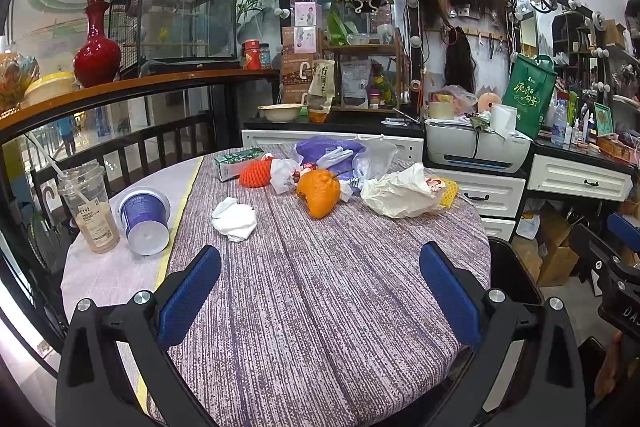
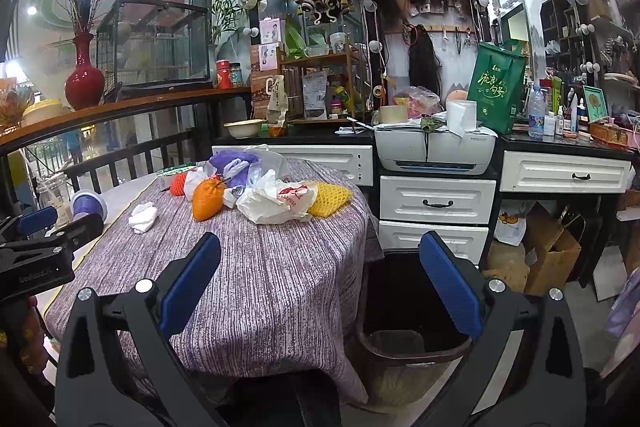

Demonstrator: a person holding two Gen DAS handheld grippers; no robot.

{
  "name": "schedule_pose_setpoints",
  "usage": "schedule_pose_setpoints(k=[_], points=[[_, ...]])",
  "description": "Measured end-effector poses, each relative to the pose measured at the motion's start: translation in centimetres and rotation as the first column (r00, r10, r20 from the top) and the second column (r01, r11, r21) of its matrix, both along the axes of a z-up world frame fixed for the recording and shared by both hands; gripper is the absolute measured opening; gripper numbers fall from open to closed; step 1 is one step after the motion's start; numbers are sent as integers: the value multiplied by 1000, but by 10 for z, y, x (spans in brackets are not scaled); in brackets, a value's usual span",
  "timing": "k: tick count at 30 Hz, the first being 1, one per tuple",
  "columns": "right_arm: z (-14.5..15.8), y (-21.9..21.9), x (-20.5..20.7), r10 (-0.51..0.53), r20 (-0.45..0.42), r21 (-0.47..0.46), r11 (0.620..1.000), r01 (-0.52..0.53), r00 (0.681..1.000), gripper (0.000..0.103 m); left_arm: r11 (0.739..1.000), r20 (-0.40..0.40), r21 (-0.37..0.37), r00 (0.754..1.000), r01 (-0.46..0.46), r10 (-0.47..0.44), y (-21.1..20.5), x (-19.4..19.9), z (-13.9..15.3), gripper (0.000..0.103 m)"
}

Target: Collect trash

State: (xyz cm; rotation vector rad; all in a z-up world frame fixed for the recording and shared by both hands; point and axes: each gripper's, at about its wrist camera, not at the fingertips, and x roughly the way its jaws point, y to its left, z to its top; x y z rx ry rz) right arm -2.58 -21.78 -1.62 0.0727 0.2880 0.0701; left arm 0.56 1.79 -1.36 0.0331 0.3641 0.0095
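The left gripper [image 1: 320, 295] had its jaws spread wide with nothing between them, poised over the near part of a round table [image 1: 320, 327] draped in a purple-and-white striped cloth. The right gripper [image 2: 320, 291] was likewise spread and empty, one finger over the table's edge and the other above a dark trash bin [image 2: 404, 343] standing on the floor just beside the table; what lay inside the bin could not be made out. The trash sat toward the far side of the table: a crumpled white tissue [image 1: 235, 219] lay alone, nearer the grippers, and beyond it a cluster held an orange foam net [image 1: 320, 193], a second orange net [image 1: 256, 173], a white plastic bag [image 1: 400, 193] touching a yellow foam net [image 1: 450, 191], a purple bag [image 1: 324, 149] and a green carton [image 1: 236, 163]. At the table's left edge a clear plastic cup [image 1: 90, 207] with a straw stood upright, holding some beige drink, and a purple-and-white tub [image 1: 146, 213] lay on its side beside it. Behind the table ran white drawers [image 2: 436, 201] under a dark counter bearing a printer [image 2: 434, 151], a green bag [image 2: 500, 87] and a cream bowl [image 2: 244, 129]. A red vase [image 1: 96, 51] stood on a wooden railing ledge to the left.
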Motion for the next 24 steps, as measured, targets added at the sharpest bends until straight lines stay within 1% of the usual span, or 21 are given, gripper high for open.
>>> schedule_pose_setpoints(k=[6,8,12,16,20,24], points=[[-6,3,12,8,-51,3,1000,-7,999,98,1000,-32,3,999,-7,7,4,8,-7,98],[-9,4,12,2,-53,-2,1000,-2,999,98,1000,-47,2,999,-14,14,7,11,-9,98],[-9,2,14,-6,-64,-3,1000,6,998,98,1000,-64,1,998,-26,26,7,15,-6,98],[-9,3,20,-5,-87,-4,1000,5,996,98,1000,-98,-19,995,-3,1,10,21,-9,98],[-11,6,33,24,-126,-34,999,-29,992,98,1000,-131,-7,991,6,-7,11,29,-14,98],[-10,13,54,61,-134,-68,995,-71,989,98,999,-189,-34,982,-18,11,28,46,-13,98]])
